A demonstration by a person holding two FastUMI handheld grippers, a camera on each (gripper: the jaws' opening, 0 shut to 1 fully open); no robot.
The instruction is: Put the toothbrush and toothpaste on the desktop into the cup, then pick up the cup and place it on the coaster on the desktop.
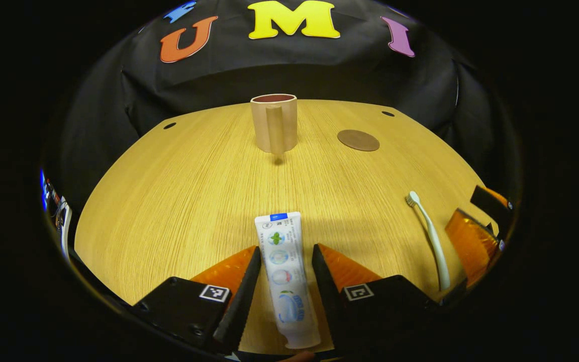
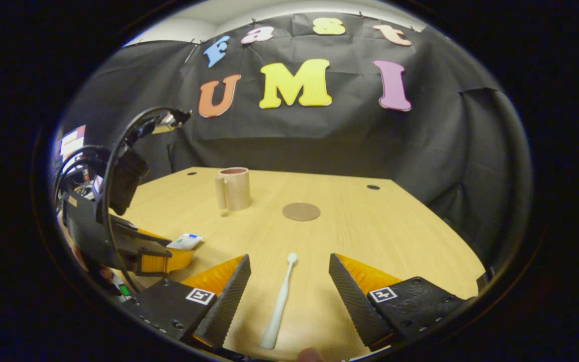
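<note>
A: Wood-grain desktop [image 1: 179, 201] confirmed across the middle of the left gripper view. Report the left gripper.

B: I read the left gripper [image 1: 286, 259] at bottom centre, fingers spread. The toothpaste [image 1: 285, 274] lies flat on the desktop between them, cap end toward the camera. I see a narrow gap on each side of the tube, so no finger presses on it.

A: Cup position?

B: The cup [image 1: 274, 123] stands upright at upper centre of that view, handle facing the camera. The coaster [image 1: 358, 140] lies flat to its right, apart from the cup.

A: Toothbrush?

B: In the left gripper view the toothbrush [image 1: 430, 236] lies at lower right, bristle end toward the far side of the desktop. In the right gripper view it lies at bottom centre, between the fingers of the right gripper [image 2: 289, 266]. Those fingers stand wide apart, and neither touches the toothbrush.

A: Other items in the right gripper view?

B: Cup at centre left, coaster just right of it, both on the desktop. The left gripper, with its cable [image 2: 118, 151], shows at the left edge, over the toothpaste.
</note>
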